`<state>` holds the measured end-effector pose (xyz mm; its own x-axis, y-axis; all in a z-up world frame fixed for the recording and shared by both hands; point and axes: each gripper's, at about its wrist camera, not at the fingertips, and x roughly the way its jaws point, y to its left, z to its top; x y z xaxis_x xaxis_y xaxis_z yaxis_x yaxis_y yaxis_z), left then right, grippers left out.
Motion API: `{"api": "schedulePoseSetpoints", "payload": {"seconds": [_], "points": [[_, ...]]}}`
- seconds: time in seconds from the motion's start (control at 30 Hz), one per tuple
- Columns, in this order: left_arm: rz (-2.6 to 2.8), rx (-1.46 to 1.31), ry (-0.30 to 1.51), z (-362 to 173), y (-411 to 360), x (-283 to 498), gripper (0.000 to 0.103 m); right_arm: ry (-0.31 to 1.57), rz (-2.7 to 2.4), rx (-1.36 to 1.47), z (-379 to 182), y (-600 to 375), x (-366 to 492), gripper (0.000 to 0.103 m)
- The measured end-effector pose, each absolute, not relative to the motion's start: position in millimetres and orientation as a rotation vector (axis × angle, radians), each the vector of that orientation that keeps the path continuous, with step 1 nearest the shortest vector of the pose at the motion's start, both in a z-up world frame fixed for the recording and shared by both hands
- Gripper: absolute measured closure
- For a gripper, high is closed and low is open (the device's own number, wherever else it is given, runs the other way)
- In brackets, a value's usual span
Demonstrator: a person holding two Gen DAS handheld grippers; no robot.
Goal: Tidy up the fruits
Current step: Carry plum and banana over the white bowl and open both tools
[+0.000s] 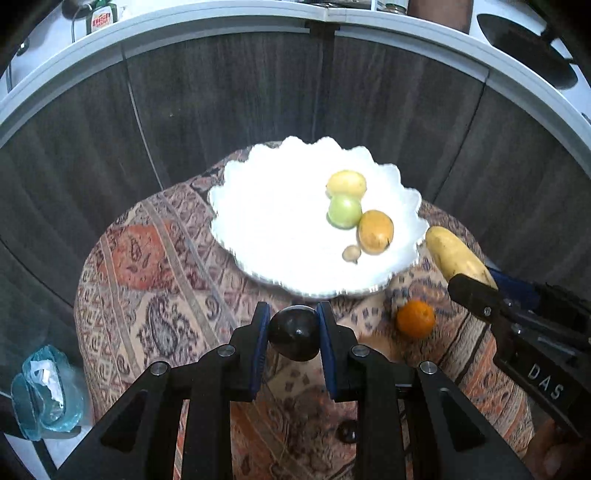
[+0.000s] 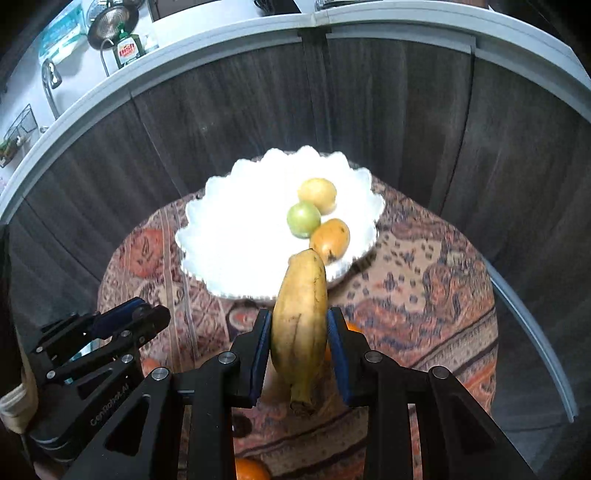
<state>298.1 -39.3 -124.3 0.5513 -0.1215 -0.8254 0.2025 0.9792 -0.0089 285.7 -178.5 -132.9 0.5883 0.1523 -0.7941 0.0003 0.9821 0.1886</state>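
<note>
My left gripper [image 1: 293,317] is shut on a dark plum-like fruit [image 1: 293,332], held above the patterned cloth [image 1: 155,258] just short of the white scalloped bowl [image 1: 266,221]. My right gripper [image 2: 299,328] is shut on a yellow banana [image 2: 301,325], which points toward the bowl [image 2: 236,236]; the banana [image 1: 456,258] also shows at the right of the left wrist view. In the bowl lie a yellow fruit [image 1: 346,183], a green fruit [image 1: 344,211], an orange-yellow fruit [image 1: 375,231] and a small pale one [image 1: 351,253]. An orange [image 1: 415,318] rests on the cloth.
A small round table under the cloth stands against dark wooden cabinet doors [image 1: 236,103] below a white counter edge [image 1: 147,33]. Another orange [image 2: 251,469] lies near the front edge. A small dark fruit [image 1: 348,431] sits on the cloth. A blue bag [image 1: 44,391] lies low left.
</note>
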Motion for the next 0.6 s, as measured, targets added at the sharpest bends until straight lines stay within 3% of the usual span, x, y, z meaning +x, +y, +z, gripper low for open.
{"api": "schedulePoseSetpoints", "payload": {"seconds": [0.6], "points": [[-0.166, 0.088, 0.988, -140, -28, 395, 0.077, 0.953, 0.16, 0.141, -145, -150, 361, 0.071]]}}
